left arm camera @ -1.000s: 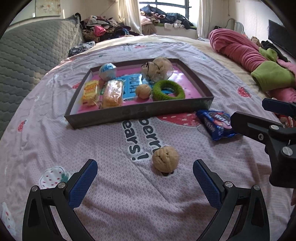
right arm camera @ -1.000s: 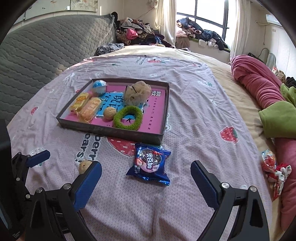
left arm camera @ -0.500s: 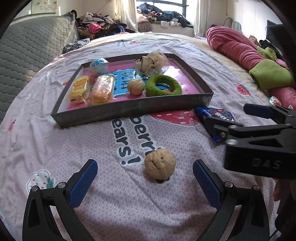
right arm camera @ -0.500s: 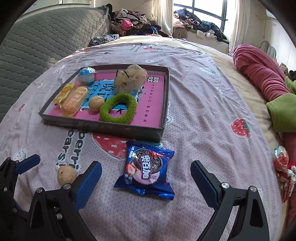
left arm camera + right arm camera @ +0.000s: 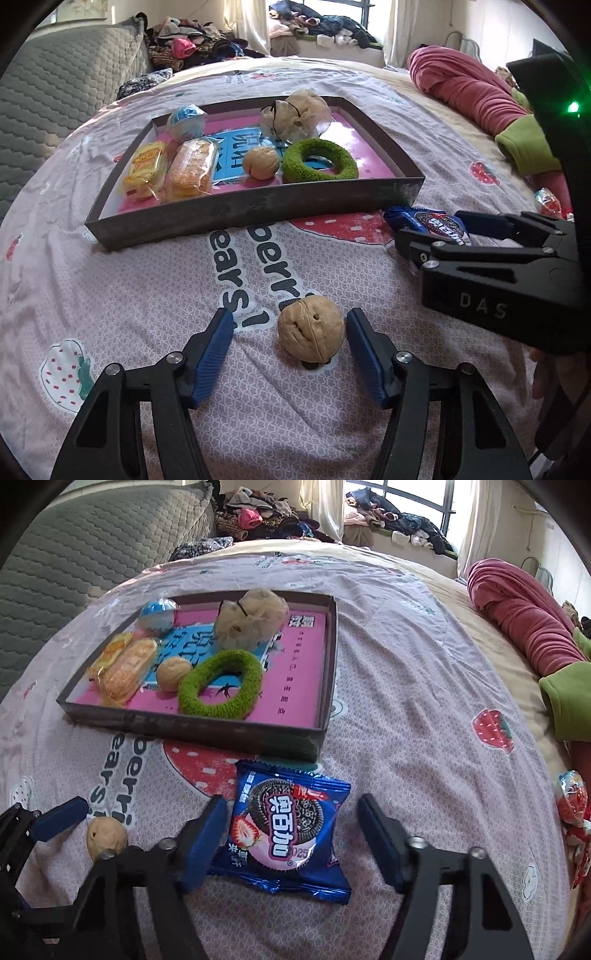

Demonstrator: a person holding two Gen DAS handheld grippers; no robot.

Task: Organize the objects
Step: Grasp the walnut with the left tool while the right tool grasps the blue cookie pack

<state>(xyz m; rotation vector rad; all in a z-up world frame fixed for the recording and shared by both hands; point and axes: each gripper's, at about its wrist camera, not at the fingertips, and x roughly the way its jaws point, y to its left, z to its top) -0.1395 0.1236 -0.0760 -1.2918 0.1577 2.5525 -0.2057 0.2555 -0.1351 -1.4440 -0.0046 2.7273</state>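
My left tongs (image 5: 290, 349) are closing around the tan round walnut (image 5: 311, 328), pads not yet touching. Right tongs (image 5: 290, 836) are narrowing on the blue foil cookie packet (image 5: 288, 830); the dark cardboard tray (image 5: 192, 727) sits just ahead.

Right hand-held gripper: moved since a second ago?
Yes. The right hand-held gripper has come down and forward toward the tray; its closing jaws now straddle the cookie packet, which earlier lay ahead of them.

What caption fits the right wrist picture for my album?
Right tongs closing around a shiny blue cookie packet on the pink strawberry bedspread, near the dark cardboard tray.
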